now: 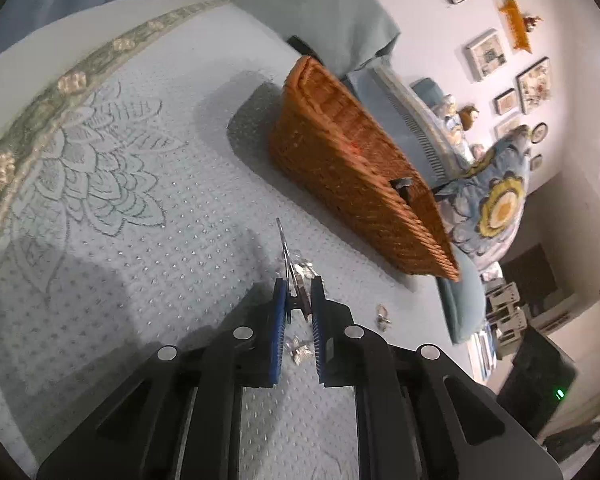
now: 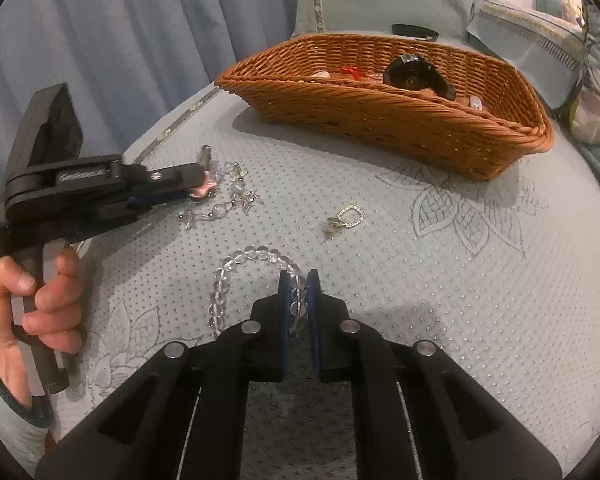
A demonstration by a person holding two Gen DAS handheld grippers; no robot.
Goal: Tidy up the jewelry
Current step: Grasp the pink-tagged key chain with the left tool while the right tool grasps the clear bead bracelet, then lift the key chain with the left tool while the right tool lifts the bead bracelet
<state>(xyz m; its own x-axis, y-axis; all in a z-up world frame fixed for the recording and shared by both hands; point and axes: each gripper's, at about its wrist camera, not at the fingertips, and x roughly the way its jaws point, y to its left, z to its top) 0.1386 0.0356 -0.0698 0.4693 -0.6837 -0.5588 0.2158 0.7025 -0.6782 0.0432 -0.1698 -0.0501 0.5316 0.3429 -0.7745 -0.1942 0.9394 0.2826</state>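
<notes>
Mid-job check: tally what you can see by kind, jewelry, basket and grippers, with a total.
Hand-held grippers: 2 (left hand-held gripper, right hand-held gripper)
Wicker basket: 1
Clear bead bracelet: 1
Metal clip: 1
Square sparkly pendant: 1
Black watch: 1
Crystal tangle: 1, pieces uncountable
Total: 8 told apart

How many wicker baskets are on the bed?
1. The wicker basket sits at the far side of the bedspread, beyond the loose jewelry, with a dark watch and small pieces inside. Nothing suggests another, though the cameras do not show the whole bed.
</notes>
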